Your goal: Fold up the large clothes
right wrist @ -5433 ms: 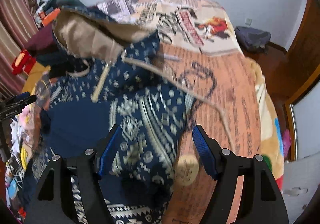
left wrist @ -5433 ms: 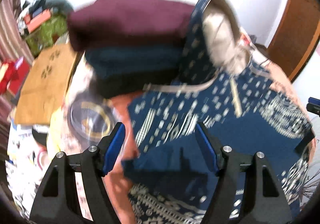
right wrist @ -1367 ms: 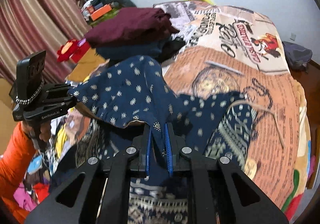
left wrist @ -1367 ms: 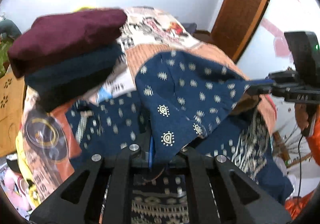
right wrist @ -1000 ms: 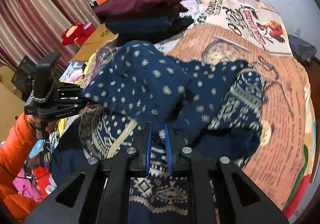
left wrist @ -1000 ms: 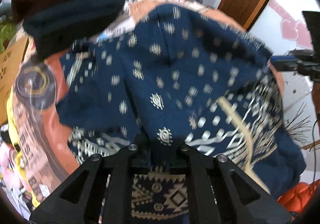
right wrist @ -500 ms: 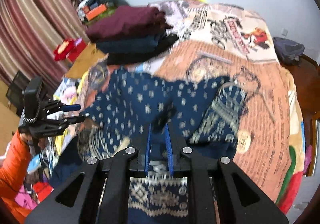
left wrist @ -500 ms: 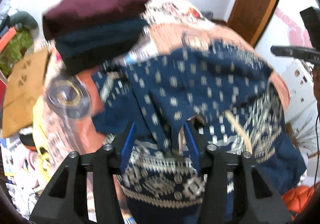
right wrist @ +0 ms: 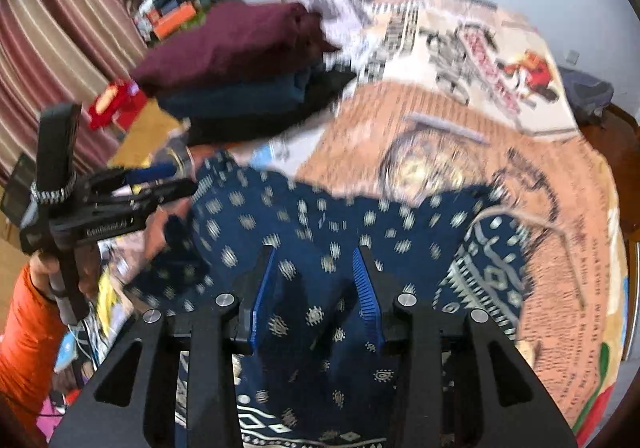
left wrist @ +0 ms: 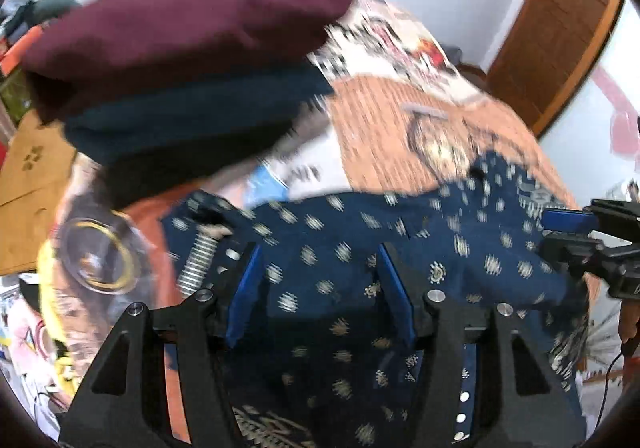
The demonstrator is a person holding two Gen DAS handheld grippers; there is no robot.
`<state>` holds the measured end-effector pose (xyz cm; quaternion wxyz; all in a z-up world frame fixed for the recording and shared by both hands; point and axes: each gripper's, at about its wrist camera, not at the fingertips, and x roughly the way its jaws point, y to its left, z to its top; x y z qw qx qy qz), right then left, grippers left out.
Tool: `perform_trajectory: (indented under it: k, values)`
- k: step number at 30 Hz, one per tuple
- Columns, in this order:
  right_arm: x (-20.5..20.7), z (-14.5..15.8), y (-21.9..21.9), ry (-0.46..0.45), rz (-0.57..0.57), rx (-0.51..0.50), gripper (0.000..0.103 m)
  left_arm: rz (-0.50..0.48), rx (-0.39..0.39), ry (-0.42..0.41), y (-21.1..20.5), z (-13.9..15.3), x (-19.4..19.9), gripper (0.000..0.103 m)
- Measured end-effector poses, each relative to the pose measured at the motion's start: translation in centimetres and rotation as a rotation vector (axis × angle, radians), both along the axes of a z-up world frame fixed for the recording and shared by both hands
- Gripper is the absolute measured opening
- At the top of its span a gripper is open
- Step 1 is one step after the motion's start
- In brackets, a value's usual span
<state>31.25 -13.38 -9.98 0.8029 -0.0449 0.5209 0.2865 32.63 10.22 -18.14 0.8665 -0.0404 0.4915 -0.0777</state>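
A navy garment (left wrist: 400, 232) with pale printed motifs lies spread on the bed, its folded-over part flat on the rest. In the left wrist view my left gripper (left wrist: 318, 252) hangs just above it, jaws opening, and the cloth lies under the gap without either pad pressing on it. The right gripper (right wrist: 314, 252) is likewise over the garment (right wrist: 320, 216), jaws opening narrower, and grips nothing. Each gripper shows in the other's view: the left gripper (right wrist: 160, 180) at the garment's left edge, the right gripper (left wrist: 568, 224) at its right edge.
A stack of folded clothes (left wrist: 180, 48), maroon on top, sits behind the garment on the printed orange bedspread (left wrist: 380, 128). A pale drawstring (right wrist: 520, 214) trails right. Striped curtain (right wrist: 48, 28) and clutter are left, a wooden door (left wrist: 560, 28) right. A person's orange sleeve (right wrist: 20, 328) shows.
Both grippers were shut on the lifted fold of the garment. They have laid it down over the garment, opened their jaws and let go. The fabric now lies flat.
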Motion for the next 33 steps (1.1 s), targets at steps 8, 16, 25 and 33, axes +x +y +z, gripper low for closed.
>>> perform_trajectory:
  k: [8,16,25,33]
  values:
    - [-4.0,-3.9,-0.8,0.023,0.063,-0.098,0.036,-0.131,0.149,-0.018,-3.4,-3.8,-4.0,0.059]
    - [-6.3,-0.9,-2.5,-0.004,0.057,-0.079,0.042,-0.12,0.152,-0.028,-2.0,-2.0,-7.3,0.06]
    - [-5.9,3.8,-7.3,-0.116,-0.092,0.0,0.045,0.053,0.117,-0.149,3.4,2.9,-10.4,0.08]
    - [-3.7,3.4,-11.6,-0.065,-0.271,0.103,0.055,0.286,-0.161,-0.033,11.8,-0.4,-10.2,0.082]
